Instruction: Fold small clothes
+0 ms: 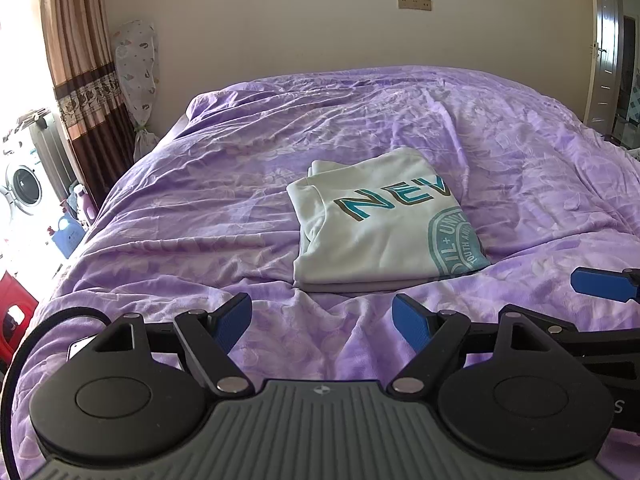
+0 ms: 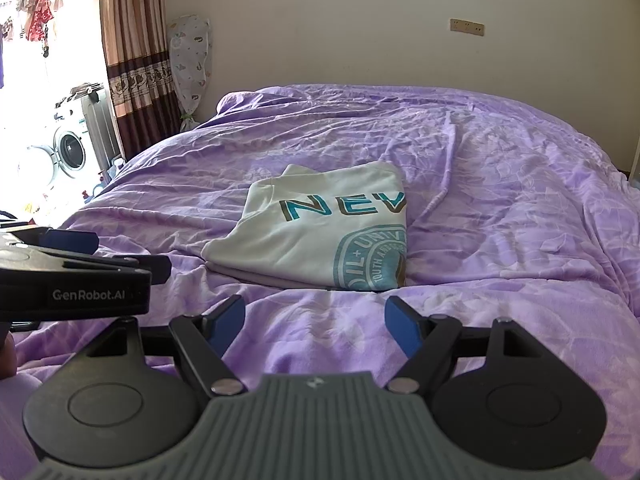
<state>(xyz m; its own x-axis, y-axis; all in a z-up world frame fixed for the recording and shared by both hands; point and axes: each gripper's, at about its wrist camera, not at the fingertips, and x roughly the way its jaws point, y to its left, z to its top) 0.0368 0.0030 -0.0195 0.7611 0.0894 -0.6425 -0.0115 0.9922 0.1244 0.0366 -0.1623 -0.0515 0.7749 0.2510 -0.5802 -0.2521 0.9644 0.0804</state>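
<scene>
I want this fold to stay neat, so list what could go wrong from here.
1. The folded white T-shirt lies on a rumpled purple bedspread; the soft, creased surface may let its layers slide if it is nudged.
2. Its stacked edges face the open left gripper and open right gripper; a pinch there might catch only the top layer and undo the fold.
3. The two grippers sit close side by side and may bump.

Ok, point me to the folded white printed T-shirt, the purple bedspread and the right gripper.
Folded white printed T-shirt (image 1: 372,232): left wrist view, middle of its top face.
Purple bedspread (image 1: 192,200): left wrist view, bare patch left of the shirt.
Right gripper (image 2: 314,326): right wrist view, midway between its open blue fingertips.
</scene>
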